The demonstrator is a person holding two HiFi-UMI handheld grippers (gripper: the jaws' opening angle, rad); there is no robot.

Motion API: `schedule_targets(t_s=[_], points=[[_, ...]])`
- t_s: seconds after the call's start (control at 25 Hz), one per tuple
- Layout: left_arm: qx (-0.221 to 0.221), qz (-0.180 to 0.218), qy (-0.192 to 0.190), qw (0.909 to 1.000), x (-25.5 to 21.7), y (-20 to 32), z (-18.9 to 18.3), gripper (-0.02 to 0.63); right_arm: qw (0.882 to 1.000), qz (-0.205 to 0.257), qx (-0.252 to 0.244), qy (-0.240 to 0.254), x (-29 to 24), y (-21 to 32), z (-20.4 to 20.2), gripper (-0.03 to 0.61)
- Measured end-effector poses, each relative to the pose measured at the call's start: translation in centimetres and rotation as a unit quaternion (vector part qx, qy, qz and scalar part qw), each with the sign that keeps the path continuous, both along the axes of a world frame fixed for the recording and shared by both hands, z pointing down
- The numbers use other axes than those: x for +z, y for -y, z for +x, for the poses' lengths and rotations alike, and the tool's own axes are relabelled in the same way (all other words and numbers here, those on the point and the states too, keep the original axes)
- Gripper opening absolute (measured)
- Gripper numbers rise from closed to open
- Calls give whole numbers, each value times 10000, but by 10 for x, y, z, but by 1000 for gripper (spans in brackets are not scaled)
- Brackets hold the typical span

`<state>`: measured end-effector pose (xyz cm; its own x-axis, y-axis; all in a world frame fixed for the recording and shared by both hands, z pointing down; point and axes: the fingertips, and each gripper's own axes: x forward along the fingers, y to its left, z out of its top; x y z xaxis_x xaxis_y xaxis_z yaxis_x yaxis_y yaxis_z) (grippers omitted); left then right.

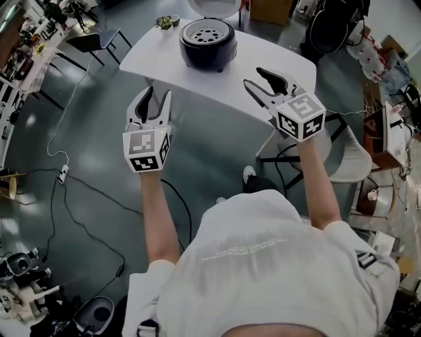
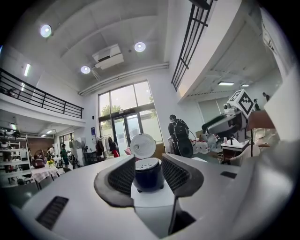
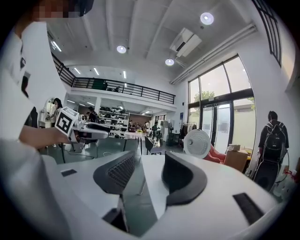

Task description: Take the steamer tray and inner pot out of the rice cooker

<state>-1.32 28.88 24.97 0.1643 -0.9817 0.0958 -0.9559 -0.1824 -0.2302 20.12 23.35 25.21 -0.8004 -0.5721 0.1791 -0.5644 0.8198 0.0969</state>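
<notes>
Steamer tray [image 1: 207, 31]: perforated, seated in the mouth of the cooker [image 1: 208, 46], which stands on the far part of the white table [image 1: 283, 66] with its lid [image 1: 214, 6] raised. Inner pot: we take it to sit beneath the tray, out of sight. Left gripper [image 1: 159, 95]: jaws spread, nothing between them, short of the table's near edge and aimed at the cooker. Right gripper [image 1: 255, 77]: jaws spread and empty, over the table's near edge, well apart from the cooker. Step in hand, as we judge it: the approach, with nothing lifted yet. Next move calls for bringing both grippers in to the tray's rim, one per side, closing on it and lifting straight up.
</notes>
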Motion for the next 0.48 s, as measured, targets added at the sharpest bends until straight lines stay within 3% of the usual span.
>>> schedule_targets(t_s=[0.4, 0.48], points=[[-175, -655, -55, 9977, 36, 13, -14, 190, 10000, -28, -72, -39, 17, 24, -16, 244], [-166, -658, -92, 9977, 41, 23, -17, 221, 9999, -19, -109, -3, 21, 38, -21, 252]])
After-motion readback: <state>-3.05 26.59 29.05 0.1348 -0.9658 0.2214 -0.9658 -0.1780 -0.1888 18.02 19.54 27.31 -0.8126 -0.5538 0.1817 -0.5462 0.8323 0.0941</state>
